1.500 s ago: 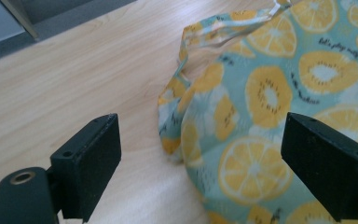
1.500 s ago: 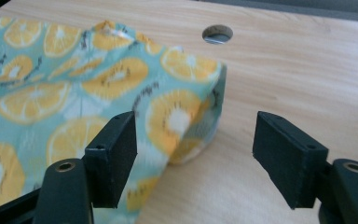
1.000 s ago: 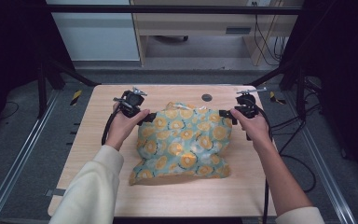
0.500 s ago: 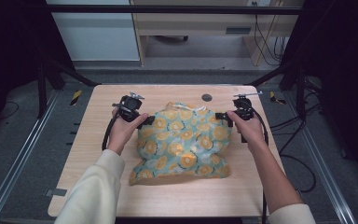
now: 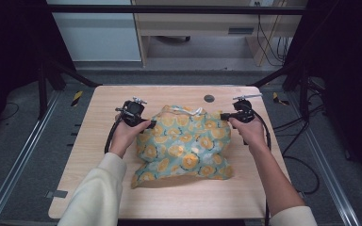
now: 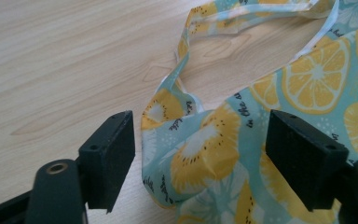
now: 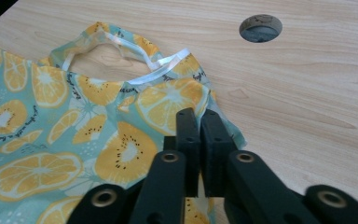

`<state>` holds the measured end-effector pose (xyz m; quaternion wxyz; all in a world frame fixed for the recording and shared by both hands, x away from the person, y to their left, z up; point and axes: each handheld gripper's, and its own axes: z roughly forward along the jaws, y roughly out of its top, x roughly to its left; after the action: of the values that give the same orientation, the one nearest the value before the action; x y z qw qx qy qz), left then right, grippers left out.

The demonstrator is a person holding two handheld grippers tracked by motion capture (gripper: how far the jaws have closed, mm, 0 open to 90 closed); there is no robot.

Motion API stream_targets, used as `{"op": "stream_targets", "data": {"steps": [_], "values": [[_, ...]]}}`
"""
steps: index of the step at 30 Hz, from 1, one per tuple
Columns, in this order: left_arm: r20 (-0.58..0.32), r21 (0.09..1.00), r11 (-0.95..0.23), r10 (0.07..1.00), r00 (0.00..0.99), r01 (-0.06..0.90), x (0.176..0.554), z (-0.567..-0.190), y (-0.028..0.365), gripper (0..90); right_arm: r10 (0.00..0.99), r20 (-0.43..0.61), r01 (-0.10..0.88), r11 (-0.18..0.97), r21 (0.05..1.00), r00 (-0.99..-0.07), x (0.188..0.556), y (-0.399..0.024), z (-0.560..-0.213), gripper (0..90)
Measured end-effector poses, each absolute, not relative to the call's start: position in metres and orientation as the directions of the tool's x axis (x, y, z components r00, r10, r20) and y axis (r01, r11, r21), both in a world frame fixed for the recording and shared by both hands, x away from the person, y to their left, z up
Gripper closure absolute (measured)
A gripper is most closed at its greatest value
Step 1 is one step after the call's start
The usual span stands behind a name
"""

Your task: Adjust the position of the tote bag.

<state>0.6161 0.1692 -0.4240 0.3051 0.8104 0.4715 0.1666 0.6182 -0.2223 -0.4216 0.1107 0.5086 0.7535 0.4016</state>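
A fabric bag [image 5: 184, 141] printed with orange and kiwi slices on pale blue lies crumpled in the middle of the table. Its looped handle [image 7: 121, 46] rests at the far edge. My left gripper [image 5: 152, 123] is at the bag's left upper corner and is open. In the left gripper view the bag's corner [image 6: 205, 154] sits between the left gripper's [image 6: 198, 140] wide-apart jaws. My right gripper [image 5: 222, 116] is at the right upper corner. In the right gripper view the right gripper [image 7: 199, 116] is shut on the bag's [image 7: 51, 135] edge.
The light wooden table [image 5: 99, 188] has a round dark hole [image 5: 209, 98] near its far edge, just beyond the bag. Black cables trail from both grippers. Metal frame rails run along both sides of the table.
Both grippers have drifted slightly toward the person and in against the bag's upper corners. The bag looks a little more bunched between them.
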Motion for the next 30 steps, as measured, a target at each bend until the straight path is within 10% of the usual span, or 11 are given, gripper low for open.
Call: {"op": "stream_targets", "data": {"steps": [13,30], "values": [[-0.025,0.591,-0.458,0.812,0.583,0.664,0.612,-0.439,0.16,83.1,0.846,0.186,0.645,0.22,0.731,-0.499,0.613,-0.221,-0.418,90.0],[0.016,0.624,-0.471,0.806,0.592,0.624,0.606,-0.427,0.155,89.5,0.843,0.153,0.621,0.245,0.745,-0.516,0.603,-0.225,-0.41,90.0]]}}
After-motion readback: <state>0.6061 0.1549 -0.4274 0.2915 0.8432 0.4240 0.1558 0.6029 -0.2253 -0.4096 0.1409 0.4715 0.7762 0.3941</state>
